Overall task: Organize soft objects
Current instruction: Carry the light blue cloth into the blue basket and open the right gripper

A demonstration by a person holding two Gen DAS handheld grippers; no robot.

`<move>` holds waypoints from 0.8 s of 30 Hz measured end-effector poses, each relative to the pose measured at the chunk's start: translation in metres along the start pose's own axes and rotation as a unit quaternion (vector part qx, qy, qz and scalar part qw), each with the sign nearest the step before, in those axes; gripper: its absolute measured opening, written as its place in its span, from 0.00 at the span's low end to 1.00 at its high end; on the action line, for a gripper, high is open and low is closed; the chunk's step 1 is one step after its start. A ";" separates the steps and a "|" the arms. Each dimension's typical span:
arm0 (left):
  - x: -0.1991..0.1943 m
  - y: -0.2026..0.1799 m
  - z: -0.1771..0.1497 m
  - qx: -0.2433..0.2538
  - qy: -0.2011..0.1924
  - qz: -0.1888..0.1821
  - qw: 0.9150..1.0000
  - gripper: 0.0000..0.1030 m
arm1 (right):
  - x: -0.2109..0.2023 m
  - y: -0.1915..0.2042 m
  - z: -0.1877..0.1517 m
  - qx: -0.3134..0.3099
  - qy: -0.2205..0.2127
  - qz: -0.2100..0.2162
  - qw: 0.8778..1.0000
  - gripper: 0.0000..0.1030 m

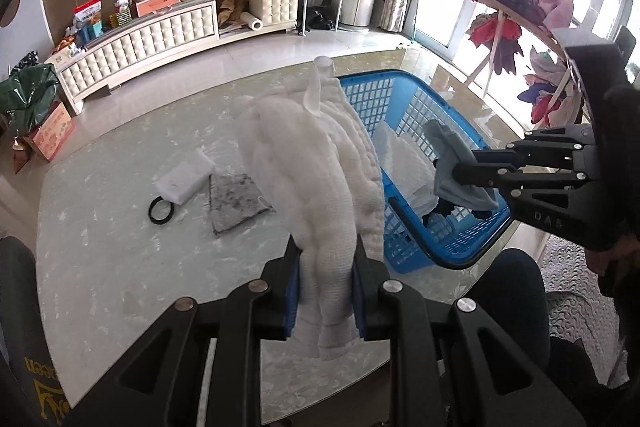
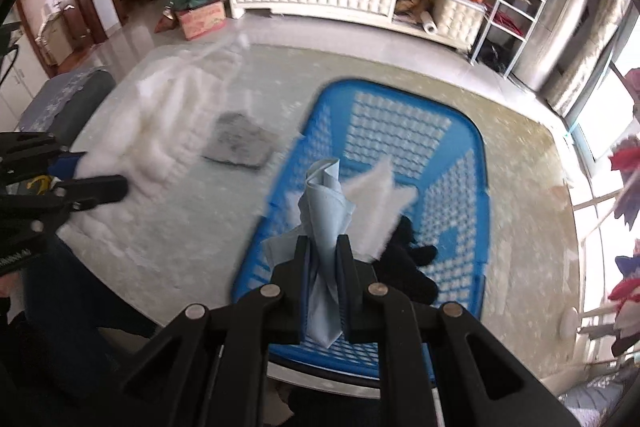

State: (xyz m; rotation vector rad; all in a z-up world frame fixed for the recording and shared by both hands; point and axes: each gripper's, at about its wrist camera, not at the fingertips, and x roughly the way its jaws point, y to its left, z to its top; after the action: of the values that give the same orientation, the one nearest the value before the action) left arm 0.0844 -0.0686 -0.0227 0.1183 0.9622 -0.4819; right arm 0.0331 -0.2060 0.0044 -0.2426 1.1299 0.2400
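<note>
I hold white quilted cloth (image 1: 320, 187) clamped in left gripper (image 1: 326, 291), frame centre; right gripper (image 2: 323, 259) jaws clamped on pale blue cloth (image 2: 324, 203) above blue basket (image 2: 476, 163). Risk: trailing white cloth drags grey rag (image 1: 236, 201) across tabletop (image 1: 100, 247).

We saw the basket (image 1: 404, 99) on the surface (image 1: 112, 227), right of the flat cloth (image 1: 236, 201). Left of that cloth lay a block (image 1: 184, 179) and a ring (image 1: 161, 209). Garments (image 2: 384, 203) lay in the basket.
</note>
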 end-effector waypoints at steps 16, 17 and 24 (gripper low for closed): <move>0.042 -0.008 0.006 0.008 0.039 -0.013 0.999 0.19 | 0.065 -0.013 -0.019 -0.017 0.120 0.010 0.993 0.11; 0.043 -0.008 0.006 0.008 0.041 -0.013 0.999 0.19 | 0.068 -0.013 -0.019 -0.018 0.124 0.011 0.992 0.11; 0.051 -0.007 0.004 0.006 0.050 -0.016 0.999 0.19 | 0.079 -0.018 -0.019 -0.012 0.133 0.027 0.991 0.11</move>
State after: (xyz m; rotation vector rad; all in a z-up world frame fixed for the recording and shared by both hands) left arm 0.1082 -0.0933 -0.0608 0.1396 1.0607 -0.5145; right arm 0.0541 -0.2237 -0.0738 -0.2716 1.3996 0.2757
